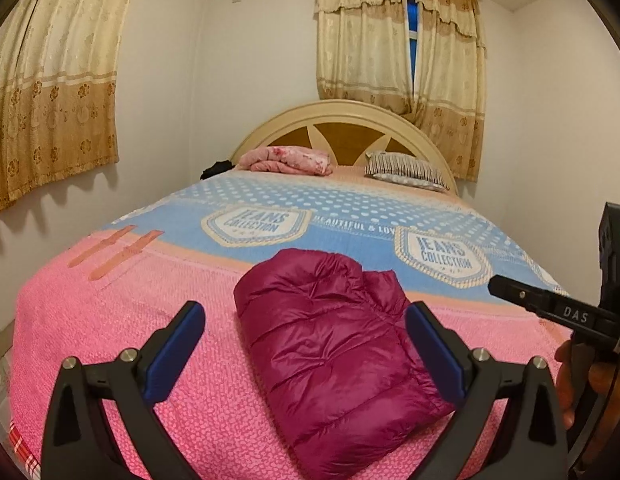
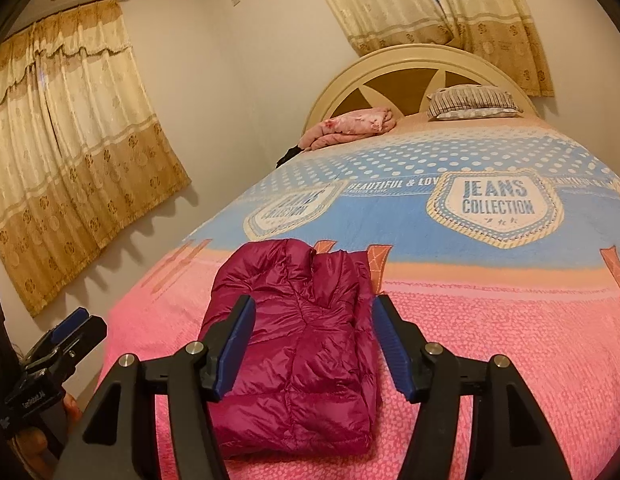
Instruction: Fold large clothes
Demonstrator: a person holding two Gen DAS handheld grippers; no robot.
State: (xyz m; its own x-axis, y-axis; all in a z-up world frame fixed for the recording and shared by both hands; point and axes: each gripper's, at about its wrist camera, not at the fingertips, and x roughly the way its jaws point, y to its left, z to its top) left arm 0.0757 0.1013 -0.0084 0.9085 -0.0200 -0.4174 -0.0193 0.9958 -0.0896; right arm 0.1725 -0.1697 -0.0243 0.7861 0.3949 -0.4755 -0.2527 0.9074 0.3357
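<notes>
Both the left gripper (image 1: 305, 344) and right gripper (image 2: 314, 340) hover level above the folded maroon jacket (image 1: 330, 356) on the bed (image 1: 109, 320), fingers spread wide, holding nothing.

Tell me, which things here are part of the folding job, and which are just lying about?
Part of the job:
- maroon puffer jacket, lying folded on the bedspread
- left hand-held gripper, open
- right hand-held gripper, open

Just lying about:
- pink blanket
- striped pillow
- curtains
</notes>
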